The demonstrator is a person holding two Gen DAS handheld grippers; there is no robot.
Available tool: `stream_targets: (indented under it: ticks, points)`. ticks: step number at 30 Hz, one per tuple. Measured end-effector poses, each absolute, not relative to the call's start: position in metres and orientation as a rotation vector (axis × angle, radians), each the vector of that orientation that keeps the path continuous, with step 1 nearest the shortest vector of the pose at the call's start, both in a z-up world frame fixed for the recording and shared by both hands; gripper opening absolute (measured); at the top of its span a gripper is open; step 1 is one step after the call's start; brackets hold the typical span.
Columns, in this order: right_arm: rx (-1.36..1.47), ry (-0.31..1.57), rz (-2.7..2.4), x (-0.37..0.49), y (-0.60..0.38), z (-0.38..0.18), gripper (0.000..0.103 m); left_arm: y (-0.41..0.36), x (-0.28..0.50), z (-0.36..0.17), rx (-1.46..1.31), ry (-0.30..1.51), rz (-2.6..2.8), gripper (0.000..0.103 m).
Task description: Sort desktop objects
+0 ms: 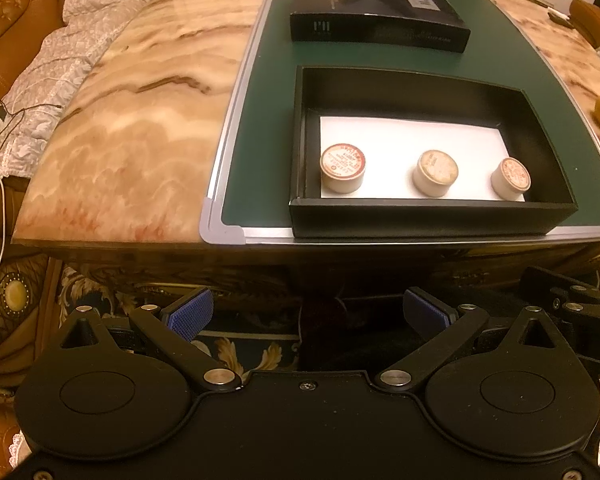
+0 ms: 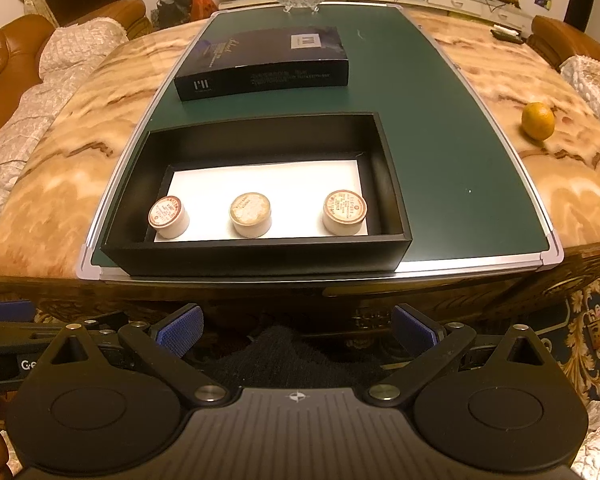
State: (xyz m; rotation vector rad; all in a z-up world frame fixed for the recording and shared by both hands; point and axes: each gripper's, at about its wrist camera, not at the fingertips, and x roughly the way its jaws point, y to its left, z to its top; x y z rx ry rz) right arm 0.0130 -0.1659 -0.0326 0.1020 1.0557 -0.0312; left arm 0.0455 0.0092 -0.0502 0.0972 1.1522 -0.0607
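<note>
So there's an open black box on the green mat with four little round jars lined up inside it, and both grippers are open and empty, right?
Almost. The open black box on the green mat holds three round jars, not four; the right wrist view shows the row clearly. The left gripper and right gripper are open and empty.

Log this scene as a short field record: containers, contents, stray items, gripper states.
open box: black tray on green mat, near table edge
contents: three round jars, upright, in a row on a white liner
lid: dark box lid lying behind the tray
stray item: orange on marble table
left gripper: open, empty
right gripper: open, empty
</note>
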Motion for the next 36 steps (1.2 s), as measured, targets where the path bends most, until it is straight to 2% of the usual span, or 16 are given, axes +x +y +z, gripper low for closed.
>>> stream_targets:
  ticks: [21, 36]
  points:
    - [0.142, 1.074, -0.013, 0.028, -0.174, -0.045, 0.103, 0.011, 0.063, -0.059, 0.084, 1.169, -0.052, 0.103]
    - [0.111, 0.944, 0.089, 0.081, -0.201, -0.032, 0.103, 0.016, 0.131, -0.048, 0.052, 1.117, -0.05, 0.103]
